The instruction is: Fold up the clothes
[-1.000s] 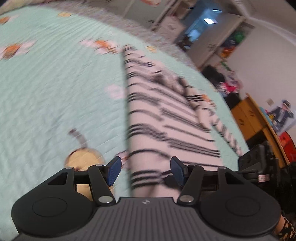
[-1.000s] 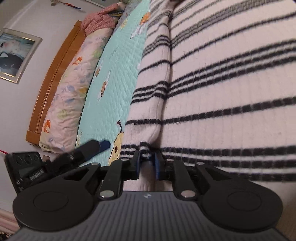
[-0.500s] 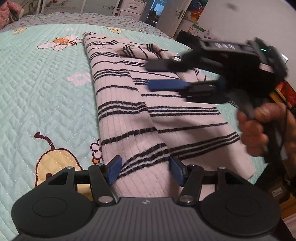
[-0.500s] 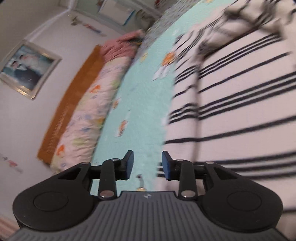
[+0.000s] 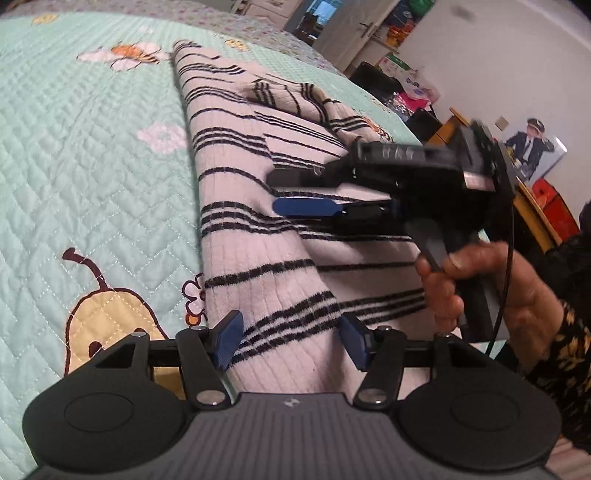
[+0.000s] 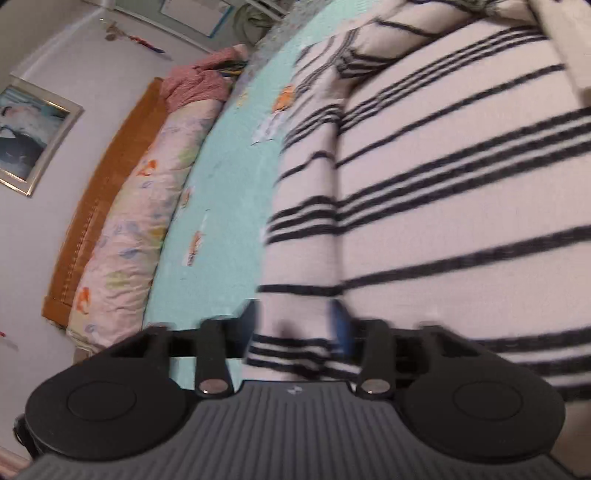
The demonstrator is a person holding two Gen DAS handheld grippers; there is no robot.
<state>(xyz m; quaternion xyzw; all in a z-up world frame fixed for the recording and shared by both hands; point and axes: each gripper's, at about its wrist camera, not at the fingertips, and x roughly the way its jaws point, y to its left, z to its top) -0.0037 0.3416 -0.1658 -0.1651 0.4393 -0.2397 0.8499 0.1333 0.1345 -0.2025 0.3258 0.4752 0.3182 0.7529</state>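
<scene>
A white sweater with black stripes (image 5: 258,266) lies folded lengthwise on the mint quilted bedspread (image 5: 92,166). My left gripper (image 5: 291,341) is open over the sweater's near end, its blue pads (image 5: 229,339) apart on either side of the cloth. My right gripper (image 5: 295,190), held in a hand (image 5: 461,280), hovers sideways over the middle of the sweater with its fingers apart. In the right wrist view, the right gripper (image 6: 295,321) is open, and the sweater's (image 6: 443,221) folded left strip lies below the gap between its blurred fingers.
A rolled floral quilt (image 6: 140,221) and a pink blanket (image 6: 199,85) lie along the wooden headboard (image 6: 103,192). A framed picture (image 6: 29,136) hangs on the wall. Beyond the bed's far side are a wooden cabinet (image 5: 532,206), a door (image 5: 354,26) and clutter.
The right gripper let go of the sweater's folded edge, opened and swung out over the sweater's middle. The left gripper sank a little toward the near end, still open.
</scene>
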